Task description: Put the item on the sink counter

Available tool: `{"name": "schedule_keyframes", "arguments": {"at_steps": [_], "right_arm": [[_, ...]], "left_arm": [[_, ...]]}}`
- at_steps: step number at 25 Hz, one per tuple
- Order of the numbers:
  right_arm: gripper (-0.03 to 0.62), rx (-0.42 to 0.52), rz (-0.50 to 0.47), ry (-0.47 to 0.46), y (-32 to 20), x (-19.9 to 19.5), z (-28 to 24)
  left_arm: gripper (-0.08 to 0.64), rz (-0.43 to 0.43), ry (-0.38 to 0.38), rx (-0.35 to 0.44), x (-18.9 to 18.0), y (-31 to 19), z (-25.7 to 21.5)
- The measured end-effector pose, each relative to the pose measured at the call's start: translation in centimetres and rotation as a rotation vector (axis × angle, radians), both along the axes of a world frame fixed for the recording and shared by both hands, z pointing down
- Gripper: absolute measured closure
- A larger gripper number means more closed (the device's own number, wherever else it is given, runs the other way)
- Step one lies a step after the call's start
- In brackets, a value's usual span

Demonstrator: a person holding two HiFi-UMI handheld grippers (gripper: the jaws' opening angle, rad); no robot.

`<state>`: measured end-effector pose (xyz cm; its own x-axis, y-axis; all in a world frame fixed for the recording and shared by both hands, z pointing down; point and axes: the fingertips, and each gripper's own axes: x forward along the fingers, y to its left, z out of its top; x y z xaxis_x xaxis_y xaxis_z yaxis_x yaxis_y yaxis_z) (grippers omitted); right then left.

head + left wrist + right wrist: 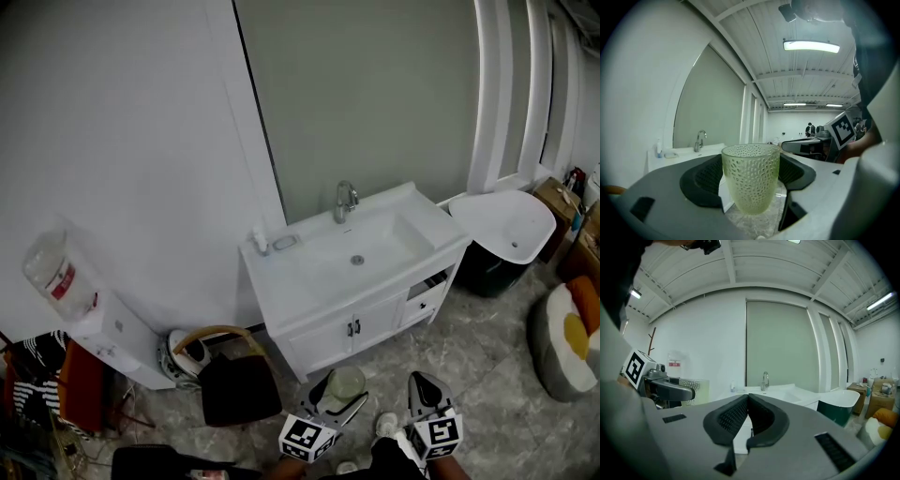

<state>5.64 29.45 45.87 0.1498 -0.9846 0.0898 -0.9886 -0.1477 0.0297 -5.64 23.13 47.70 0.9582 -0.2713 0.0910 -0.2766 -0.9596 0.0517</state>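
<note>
A pale green dimpled glass cup (751, 177) stands upright between the two dark pads of my left gripper (749, 176), which is shut on it. In the head view the cup (343, 383) and left gripper (330, 401) are low in the middle, in front of the white sink cabinet. The sink counter (281, 295) with basin and chrome faucet (345, 201) lies ahead, some way off. My right gripper (427, 394) is beside the left one, its pads (733, 418) pressed together with nothing in them. From the right gripper view the cup (695, 386) shows at the left.
A soap dish (284, 243) and small bottle (259, 243) sit on the counter's back left corner. Left of the cabinet are a dark chair (234, 380) and a water dispenser (80, 295). A white tub (511, 225) and cushions (567, 337) are at the right. The floor is grey marble tile.
</note>
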Motion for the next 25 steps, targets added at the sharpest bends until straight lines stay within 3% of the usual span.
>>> {"name": "schedule_keyframes", "arguments": {"at_steps": [4,13,16,25], "right_arm": [[0.578,0.070,-0.026,0.015,-2.9,1.0,-0.6],[0.578,0.101,-0.150,0.093,-12.9,5.6,-1.7],[0.578,0.119,-0.198,0.063,-16.5,7.1,-2.6],[0.578,0.067,-0.300,0.045,-24.1,11.7,-1.0]], "left_arm": [[0.180,-0.041,0.017,-0.022,0.5,-2.7,0.5],[0.179,-0.152,0.018,0.002,4.6,-11.0,-0.9],[0.179,-0.205,0.014,-0.012,5.3,-13.7,-1.2],[0.179,-0.329,-0.054,-0.019,8.3,-19.9,0.0]]}}
